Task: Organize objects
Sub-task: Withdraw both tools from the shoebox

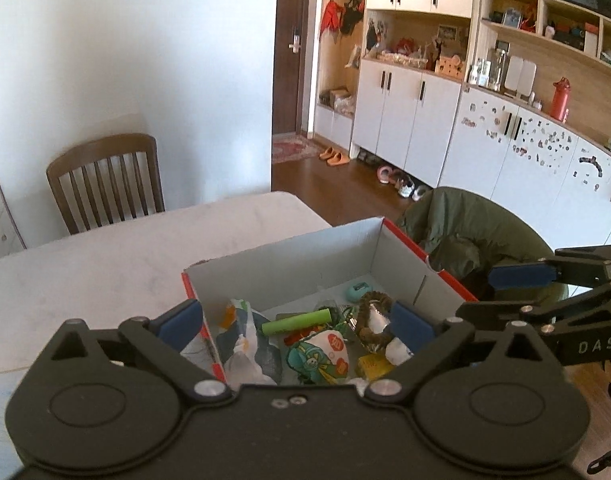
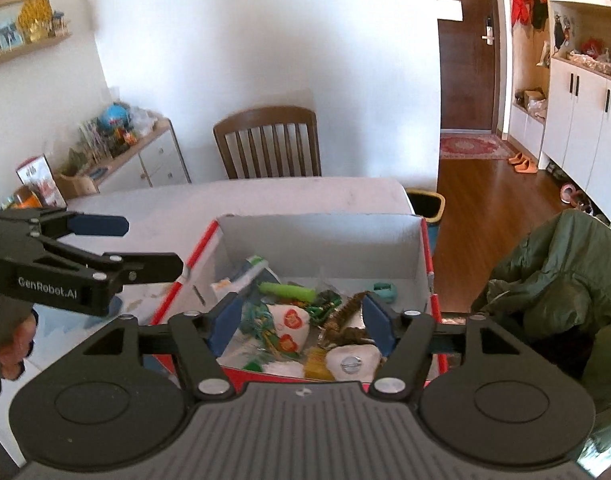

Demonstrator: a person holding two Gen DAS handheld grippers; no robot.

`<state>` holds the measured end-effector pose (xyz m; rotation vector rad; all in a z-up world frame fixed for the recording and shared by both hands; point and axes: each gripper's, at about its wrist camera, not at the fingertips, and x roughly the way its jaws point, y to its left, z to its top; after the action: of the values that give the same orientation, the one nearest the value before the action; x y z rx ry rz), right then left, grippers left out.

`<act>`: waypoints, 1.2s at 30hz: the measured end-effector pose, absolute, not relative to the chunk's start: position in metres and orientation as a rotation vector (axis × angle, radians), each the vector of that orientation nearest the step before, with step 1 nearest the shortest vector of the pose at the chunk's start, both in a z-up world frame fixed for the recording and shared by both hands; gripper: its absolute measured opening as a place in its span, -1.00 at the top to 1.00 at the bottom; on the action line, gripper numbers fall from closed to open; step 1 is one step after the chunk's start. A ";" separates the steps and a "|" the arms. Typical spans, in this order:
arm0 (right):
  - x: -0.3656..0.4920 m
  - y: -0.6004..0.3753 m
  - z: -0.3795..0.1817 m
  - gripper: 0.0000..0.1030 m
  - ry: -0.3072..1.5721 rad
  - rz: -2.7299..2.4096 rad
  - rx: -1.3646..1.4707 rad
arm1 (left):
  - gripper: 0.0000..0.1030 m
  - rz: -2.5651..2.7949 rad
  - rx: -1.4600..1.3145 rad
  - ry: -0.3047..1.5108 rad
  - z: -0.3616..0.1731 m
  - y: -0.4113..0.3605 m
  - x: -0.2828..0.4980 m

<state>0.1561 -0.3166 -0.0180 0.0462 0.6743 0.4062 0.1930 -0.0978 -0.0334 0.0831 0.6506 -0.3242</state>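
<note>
**Caution: crowded box, both grippers empty**

Currently the left gripper (image 1: 297, 320) and right gripper (image 2: 301, 320) hover wide apart, holding nothing, above the red-edged box (image 2: 325, 232) on the tabletop (image 1: 105, 264). The green tube (image 2: 287, 290) lies among wrappers inside the box. Risk: packed items may snag together, so one grasp could drag out neighbours.

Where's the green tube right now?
In both wrist views the green tube lies inside the red-edged box, mid-floor, left of the teal item.
</note>
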 end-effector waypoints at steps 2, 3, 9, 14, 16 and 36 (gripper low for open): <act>0.150 -0.316 -0.014 -0.39 0.660 0.407 0.062 | -0.98 -0.323 0.081 0.629 -0.030 -0.095 0.186; 0.148 -0.315 -0.012 -0.40 0.651 0.408 0.068 | -0.98 -0.321 0.080 0.624 -0.029 -0.093 0.183; 0.133 -0.312 -0.004 -0.65 0.606 0.426 0.113 | -0.99 -0.329 0.055 0.602 -0.024 -0.084 0.170; 0.126 -0.309 -0.002 -0.66 0.603 0.411 0.139 | -0.99 -0.330 0.030 0.582 -0.021 -0.076 0.160; 0.124 -0.307 -0.002 -0.66 0.604 0.404 0.144 | -0.99 -0.329 0.022 0.574 -0.021 -0.072 0.157; 0.104 -0.281 -0.004 -0.67 0.575 0.392 0.130 | -0.99 -0.333 -0.001 0.589 -0.033 -0.054 0.148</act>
<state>0.1036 -0.2814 -0.0035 0.1303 0.5748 0.3919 0.1478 -0.0544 -0.0330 -0.0014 0.5894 -0.3331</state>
